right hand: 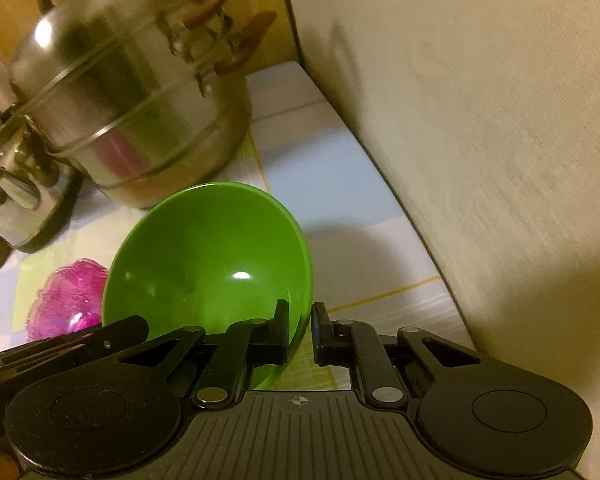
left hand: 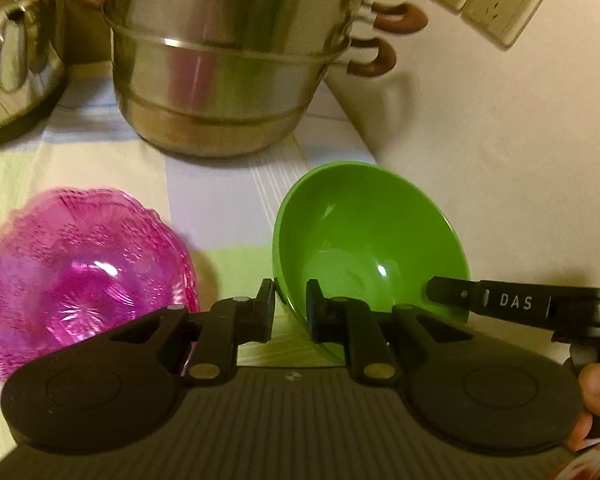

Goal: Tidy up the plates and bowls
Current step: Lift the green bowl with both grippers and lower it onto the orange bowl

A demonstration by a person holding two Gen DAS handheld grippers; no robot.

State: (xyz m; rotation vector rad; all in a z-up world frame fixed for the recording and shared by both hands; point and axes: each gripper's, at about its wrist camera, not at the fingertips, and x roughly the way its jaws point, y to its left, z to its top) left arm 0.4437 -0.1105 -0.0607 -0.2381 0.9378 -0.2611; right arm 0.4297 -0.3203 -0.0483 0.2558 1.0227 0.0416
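Left tool (left hand: pixel 290 306): nearly shut, clamped on the near-left rim of the green bowl (left hand: pixel 372 236), one pad outside the wall and one inside.
Right tool (right hand: pixel 301 330): closed as far as the rim allows, clamped on the bowl's near-right rim in the same way; in the left view its finger is seen reaching over the rim from the right.
Green bowl: gripped by both tools at once and tilted, its opening turned toward the cameras; whether its foot rests on the table (left hand: pixel 228 200) cannot be told.
Pink bowl (left hand: pixel 84 264): just left of the green bowl, apart from it, on the table.
Steamer pot (left hand: pixel 228 60): behind the green bowl, near it, with a kettle (left hand: pixel 16 60) further left.
Wall (left hand: pixel 500 160): close to the right of the green bowl.
Step in hand: judged to be lifting the green bowl to set it with the pink one.
How to do it well: both grips should be held even and the two tools moved together, so the rim is not twisted or slipped.
Path: the bowl should be raised above the pink rim before it is carried left, and kept off the pot.
Risk: a smooth, thin rim may slide from the pads if one tool leads.
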